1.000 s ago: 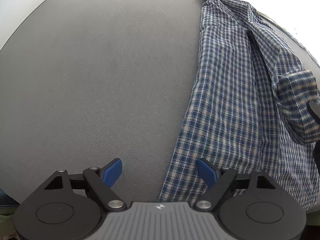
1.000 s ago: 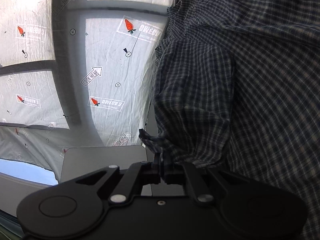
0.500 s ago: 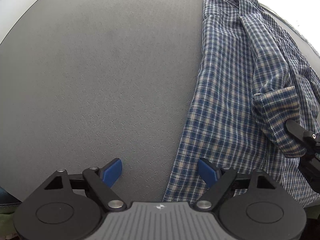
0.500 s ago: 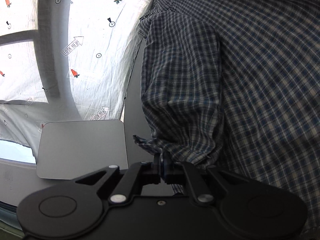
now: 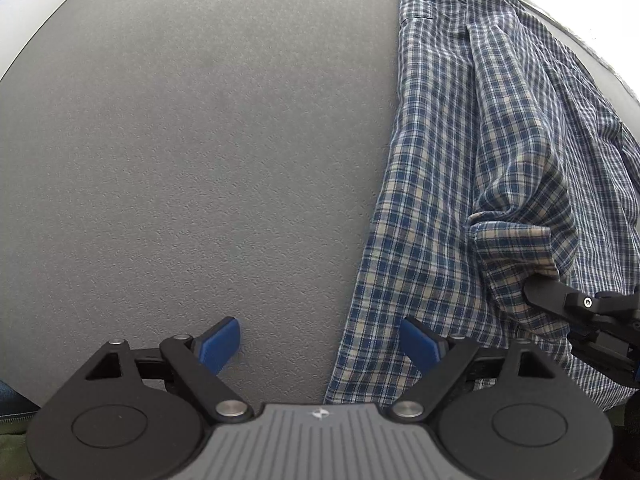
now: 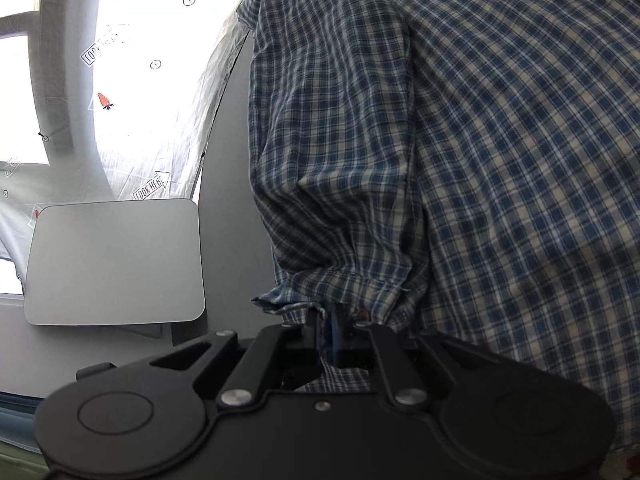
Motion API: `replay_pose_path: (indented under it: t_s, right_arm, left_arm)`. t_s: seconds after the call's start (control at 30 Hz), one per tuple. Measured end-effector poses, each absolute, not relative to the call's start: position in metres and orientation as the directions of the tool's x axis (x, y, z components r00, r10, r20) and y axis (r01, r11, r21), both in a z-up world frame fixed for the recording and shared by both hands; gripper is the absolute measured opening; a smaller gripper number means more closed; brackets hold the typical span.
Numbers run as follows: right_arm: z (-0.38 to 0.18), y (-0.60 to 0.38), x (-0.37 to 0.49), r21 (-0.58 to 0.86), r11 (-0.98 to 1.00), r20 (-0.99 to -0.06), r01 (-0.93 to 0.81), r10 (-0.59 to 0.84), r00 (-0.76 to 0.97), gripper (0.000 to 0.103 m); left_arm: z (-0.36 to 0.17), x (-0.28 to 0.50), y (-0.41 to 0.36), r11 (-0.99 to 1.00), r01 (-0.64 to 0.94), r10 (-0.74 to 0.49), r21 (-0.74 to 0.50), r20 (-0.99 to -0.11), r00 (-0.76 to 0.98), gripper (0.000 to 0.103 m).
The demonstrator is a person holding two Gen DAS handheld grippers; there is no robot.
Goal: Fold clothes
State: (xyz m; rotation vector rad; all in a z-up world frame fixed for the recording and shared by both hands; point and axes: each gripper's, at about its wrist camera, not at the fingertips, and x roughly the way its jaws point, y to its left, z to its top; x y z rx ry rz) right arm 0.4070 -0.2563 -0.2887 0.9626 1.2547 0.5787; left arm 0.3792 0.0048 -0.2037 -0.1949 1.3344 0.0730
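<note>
You are looking, in the right wrist view, at a white plastic sheet that is carrying the only readable words: "LOOK HERE" is sitting inside a printed arrow near its lower edge, and the same two words are showing inside a second arrow higher up. Small red carrot pictures and little circled marks are lying scattered over that sheet, but no letters are reading clearly beside them. In the left wrist view, a tiny emblem is sitting on the grey ribbed gripper housing; you are seeing no words or numbers there.
</note>
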Motion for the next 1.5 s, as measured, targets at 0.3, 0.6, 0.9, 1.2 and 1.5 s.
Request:
replay_pose_path:
  t_s: [0.3,0.6,0.9,1.2,1.5]
  right_arm:
    - [-0.274,-0.281,0.398,0.948,0.304,-0.316,0.091,0.876,0.365,0.024]
    - [-0.303,-0.248,0.396,0.797,0.598,-0.604,0.087,0.781,0.161,0.009]
    - [-0.284,-0.276,0.387,0.827,0.56,-0.556,0.054,0.798,0.233,0.008]
    - [-0.286,-0.348,0.4,0.859,0.463,-0.509,0.217,0.737,0.444,0.008]
    - [-0.285,-0.438,0.457,0.827,0.491,-0.553,0.274,0.618,0.559,0.008]
  left_arm:
    - [-0.204,0.385,0.004,0.982,-0.159,-0.06,-0.098,-0.972,0.229,0.089]
    - [-0.199,0.392,0.008,0.981,-0.171,-0.042,-0.086,-0.968,0.248,0.089]
    - [-0.169,0.412,-0.017,0.988,-0.141,-0.014,-0.066,-0.939,0.342,0.089]
    - [-0.133,0.407,-0.059,0.984,0.042,-0.169,-0.171,-0.855,0.49,0.048]
    - [-0.153,0.494,-0.14,0.97,0.17,-0.236,-0.172,-0.818,0.525,0.025]
